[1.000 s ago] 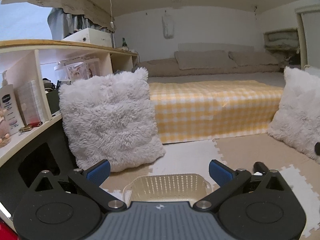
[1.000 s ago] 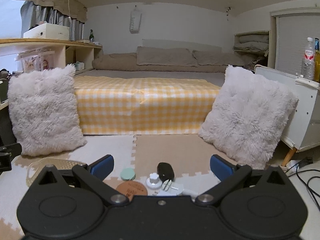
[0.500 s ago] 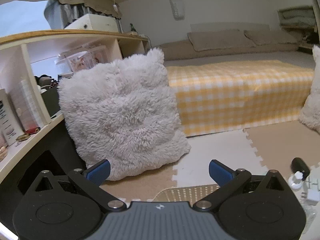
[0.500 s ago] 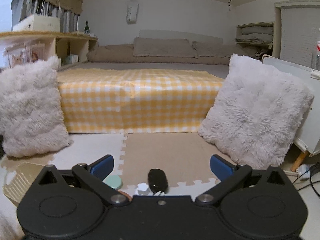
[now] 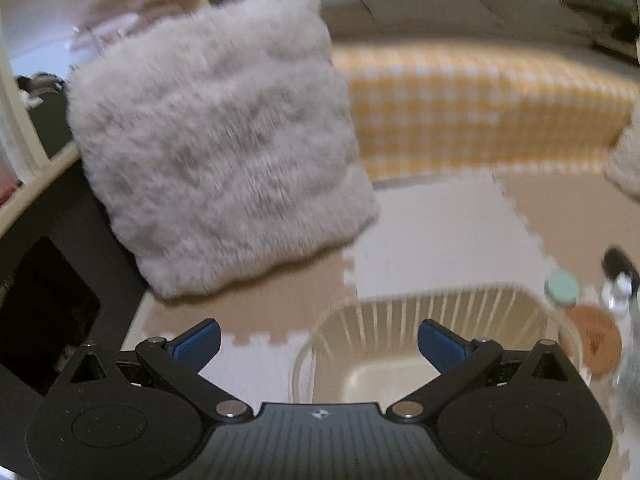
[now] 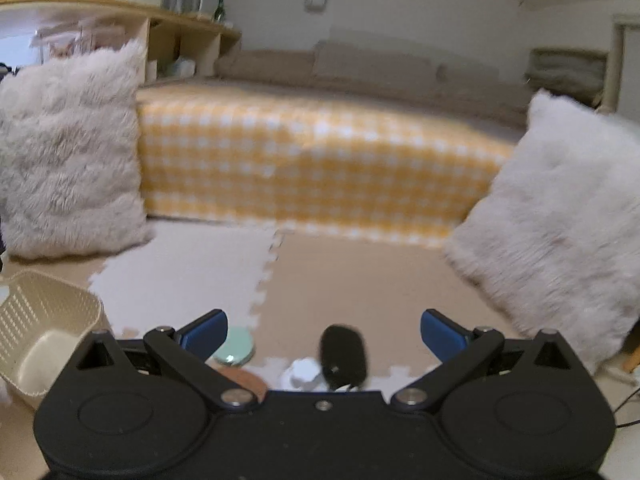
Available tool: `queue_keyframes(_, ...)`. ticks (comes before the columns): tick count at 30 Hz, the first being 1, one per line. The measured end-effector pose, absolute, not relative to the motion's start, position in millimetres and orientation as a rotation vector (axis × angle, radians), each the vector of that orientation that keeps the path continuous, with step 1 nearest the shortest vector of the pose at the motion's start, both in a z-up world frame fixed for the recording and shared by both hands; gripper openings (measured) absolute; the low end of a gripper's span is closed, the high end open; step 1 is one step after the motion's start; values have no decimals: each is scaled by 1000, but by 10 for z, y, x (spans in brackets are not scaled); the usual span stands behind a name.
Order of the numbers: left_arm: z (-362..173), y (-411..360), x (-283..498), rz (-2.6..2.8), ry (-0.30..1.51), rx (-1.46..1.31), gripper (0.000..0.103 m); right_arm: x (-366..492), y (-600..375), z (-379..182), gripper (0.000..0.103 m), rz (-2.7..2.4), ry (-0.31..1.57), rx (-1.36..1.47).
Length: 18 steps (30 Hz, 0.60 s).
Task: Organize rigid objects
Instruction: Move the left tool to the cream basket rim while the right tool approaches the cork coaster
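A cream slotted basket stands empty on the floor mat, right below my open left gripper; it also shows at the left in the right wrist view. My right gripper is open and empty above a black oval object, a white knob-like piece, a mint green round lid and a brown disc. In the left wrist view the mint lid, brown disc and black object lie right of the basket.
A fluffy white pillow leans by a wooden shelf unit on the left. A second fluffy pillow stands on the right. A low bed with a yellow checked cover runs behind. Foam puzzle mats cover the floor.
Both grippers have tilted down and moved lower toward the floor. The basket now shows larger under the left gripper, and the small objects sit closer between the right gripper's fingers. Both stay open.
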<state>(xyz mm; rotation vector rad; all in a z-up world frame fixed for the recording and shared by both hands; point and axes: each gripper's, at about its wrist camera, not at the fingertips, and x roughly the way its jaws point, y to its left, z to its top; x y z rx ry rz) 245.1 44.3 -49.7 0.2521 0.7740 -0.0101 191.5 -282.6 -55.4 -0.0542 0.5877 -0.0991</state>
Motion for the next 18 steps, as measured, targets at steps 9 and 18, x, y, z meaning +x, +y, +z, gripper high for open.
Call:
queue_keyframes(9,-640,567,2558,-59,851,263,98,2148,-2503,-1057,103,92,748,-245)
queue_keyframes(18,-743,722,2635,-136,929,187,70,2234,-2434,-1445,103,230,913,-315)
